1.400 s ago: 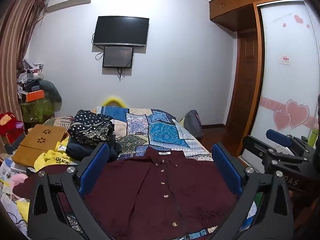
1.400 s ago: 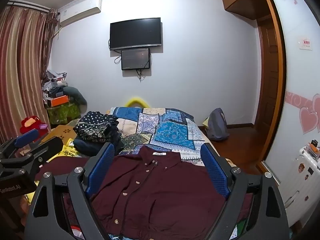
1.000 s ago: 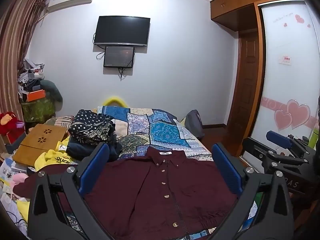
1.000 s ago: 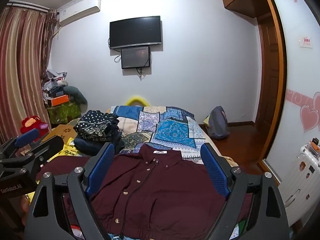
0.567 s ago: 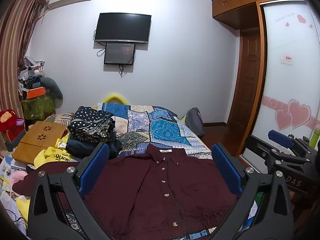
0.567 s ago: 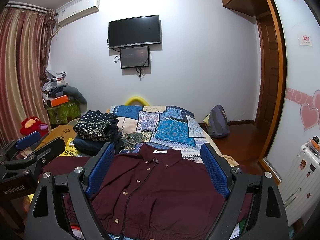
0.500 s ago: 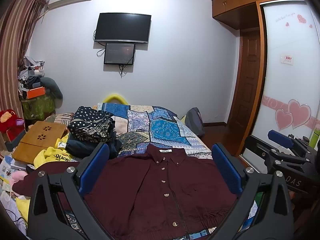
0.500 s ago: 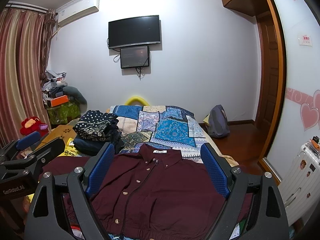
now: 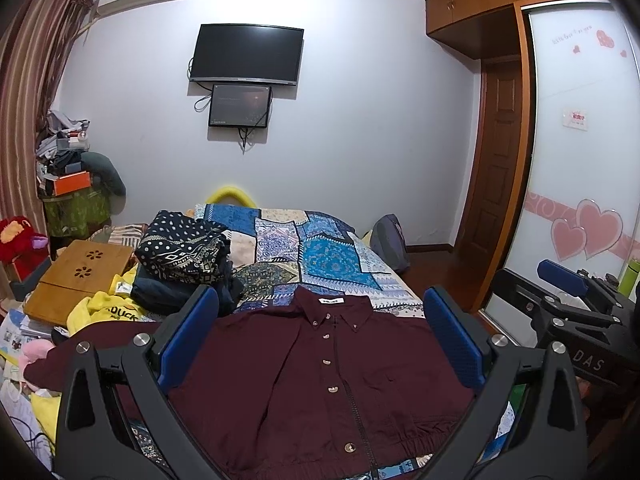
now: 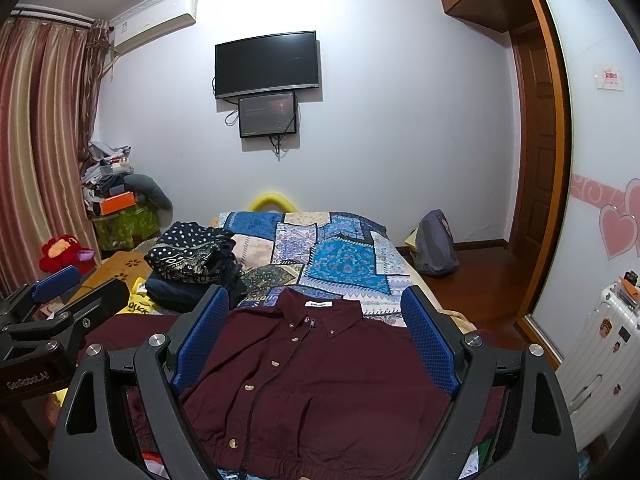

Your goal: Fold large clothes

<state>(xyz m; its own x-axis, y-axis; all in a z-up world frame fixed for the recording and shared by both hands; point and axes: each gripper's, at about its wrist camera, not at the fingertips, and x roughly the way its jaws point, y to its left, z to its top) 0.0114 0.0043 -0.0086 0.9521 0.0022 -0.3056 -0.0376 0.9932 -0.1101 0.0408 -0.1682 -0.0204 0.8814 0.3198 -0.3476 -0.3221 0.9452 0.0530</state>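
Garment: one maroon shirt (image 9: 320,376), spread face up across the near end of the bed (image 9: 332,256), collar toward the far end, hem along the near edge. Buttoned and zipped shut, smoothed flat; judged laid out this way so the folds can start from a square shape.
Sleeves: one sleeve (image 9: 100,344) runs out toward the left edge of the bed. The other is hidden behind the right-hand finger in both views; cannot tell how it lies.
Left gripper (image 9: 320,344): jaws wide apart, nothing between them, held above the shirt and clear of the cloth.
Right gripper (image 10: 316,340): jaws likewise wide apart and empty, just beside the left one, above the same shirt.
Reason for hold: both tools hang centred over the body, apparently sizing up where to take hold. No fold made yet.
Count, grippers: two.
Count, blue pads (image 10: 202,338): two per gripper, four in all.
Count, shirt buttons: five visible down the front, plus small ones at the collar points.
Other clothes: one pile (image 9: 180,256) at the left edge of the bed, patterned piece on top of dark ones; number of pieces cannot be told.
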